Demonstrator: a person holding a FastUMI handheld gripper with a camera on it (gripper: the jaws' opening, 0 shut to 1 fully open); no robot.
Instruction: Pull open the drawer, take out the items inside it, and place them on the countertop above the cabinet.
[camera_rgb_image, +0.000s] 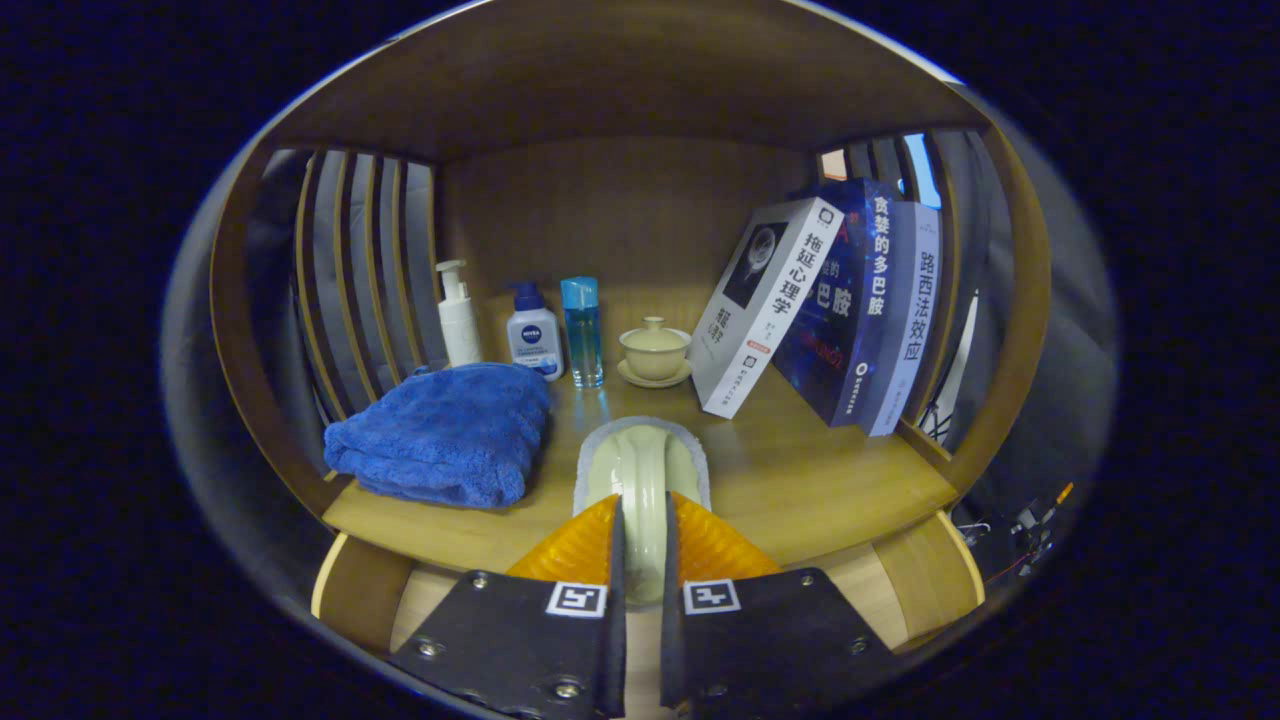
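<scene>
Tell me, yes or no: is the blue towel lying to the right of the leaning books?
No. The blue towel lies left of the gripper jaws, while the books lean on the opposite side.

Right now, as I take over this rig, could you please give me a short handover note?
Hand-held gripper: orange fingers shut on a pale green ceramic piece with a grey rim, held over the front of the wooden countertop.
On the countertop: folded blue towel ahead to one side; pump bottle, white bottle, blue bottle and lidded cup on a saucer along the back; three leaning books on the other side.
Done: one item lifted up to the countertop.
Left: set it down and release; check the drawer for more.
</scene>
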